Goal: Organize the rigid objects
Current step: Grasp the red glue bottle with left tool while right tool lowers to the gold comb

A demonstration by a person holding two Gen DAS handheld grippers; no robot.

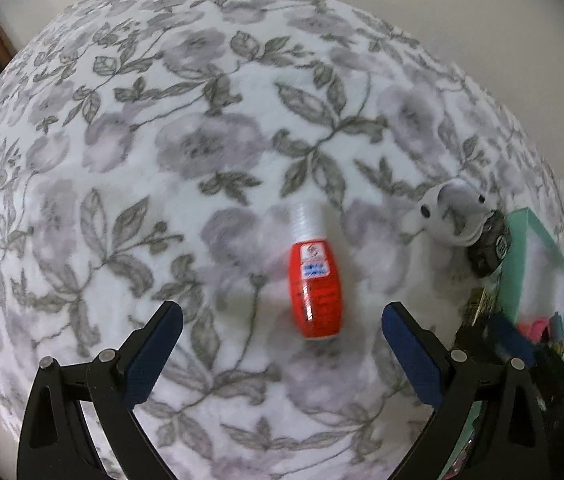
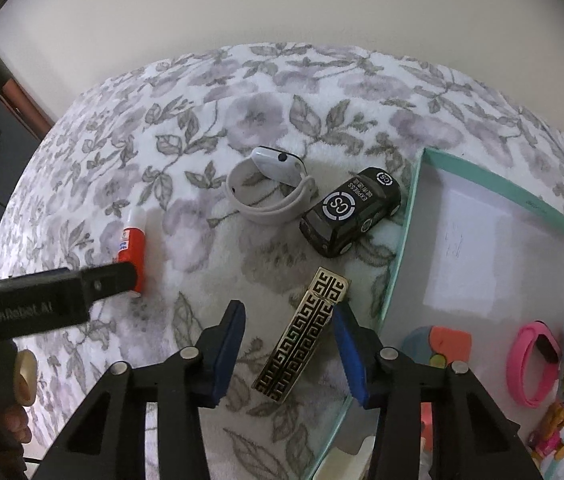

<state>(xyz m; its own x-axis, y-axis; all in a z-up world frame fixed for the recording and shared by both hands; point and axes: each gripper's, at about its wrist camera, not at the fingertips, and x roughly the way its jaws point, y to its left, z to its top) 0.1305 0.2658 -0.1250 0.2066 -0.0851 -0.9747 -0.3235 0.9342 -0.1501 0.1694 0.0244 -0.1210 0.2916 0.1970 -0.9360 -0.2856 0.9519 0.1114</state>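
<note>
A small red bottle with a white cap point(image 1: 314, 286) lies on the floral blanket point(image 1: 161, 160), just ahead of my open, empty left gripper point(image 1: 282, 316). In the right wrist view the bottle point(image 2: 133, 254) is partly hidden by the left gripper's finger. My right gripper point(image 2: 288, 318) is open around a gold-and-black patterned bar point(image 2: 305, 336), its right pad close to the bar's edge. A white smartwatch point(image 2: 267, 182) and a black toy car point(image 2: 352, 210) lie farther ahead. The watch point(image 1: 448, 216) and car point(image 1: 488, 246) also show at the right of the left wrist view.
A mint-rimmed white tray point(image 2: 402, 240) stands to the right and holds a pink band point(image 2: 532, 362), a blue-and-orange piece point(image 2: 438, 344) and small toys point(image 2: 550, 432). The tray's corner point(image 1: 522, 260) shows in the left wrist view. A pale wall lies behind the blanket.
</note>
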